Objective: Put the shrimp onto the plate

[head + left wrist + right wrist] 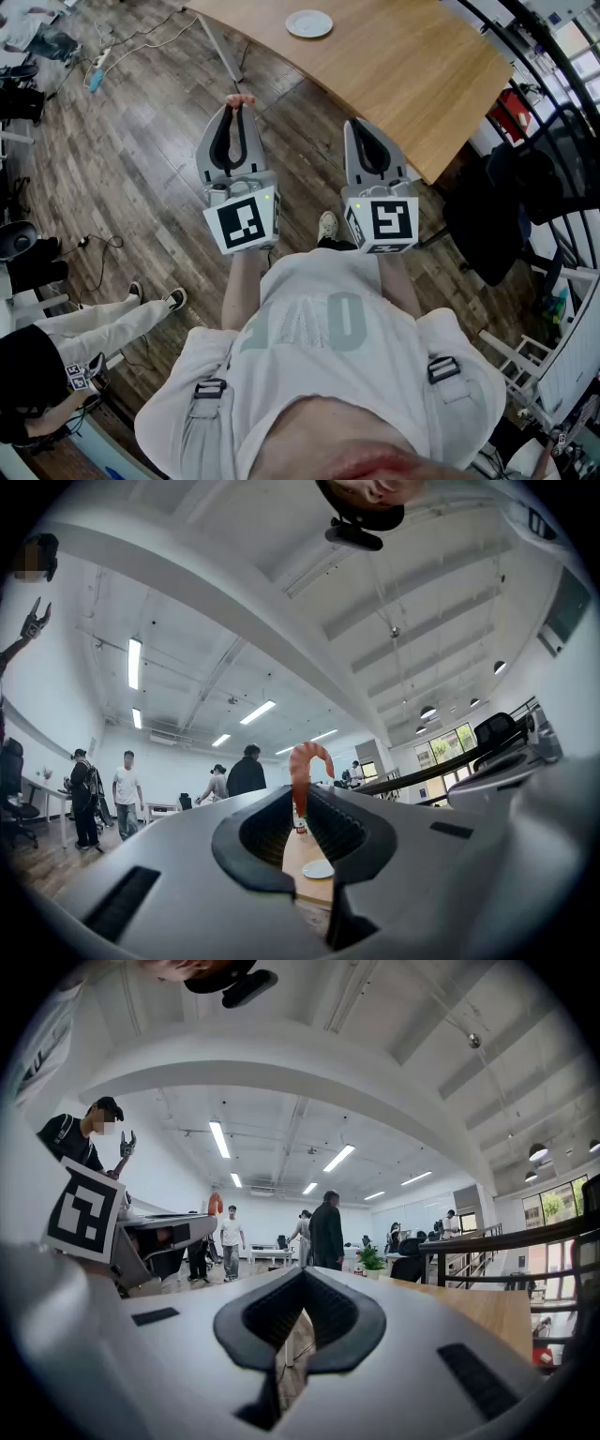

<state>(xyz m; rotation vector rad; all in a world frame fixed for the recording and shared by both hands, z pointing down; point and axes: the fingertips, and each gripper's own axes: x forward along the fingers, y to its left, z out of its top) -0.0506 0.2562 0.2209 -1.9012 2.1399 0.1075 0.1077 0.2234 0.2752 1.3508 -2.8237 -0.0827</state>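
**Shrimp held, plate not yet reached**

Item: shrimp (242,98), orange and curled, upper centre-left of the head view, clamped at the tip of the left gripper (238,112), above the wooden floor (141,141). Right gripper (360,127): jaws together, nothing between them, right of centre. Container: plate (309,23), white and round, top centre of the frame on the wooden table (412,75). It is empty and well apart from both grippers. Progress, as judged: pick-up done. Remaining: carry the shrimp to the table, lower it over the plate and release it there.
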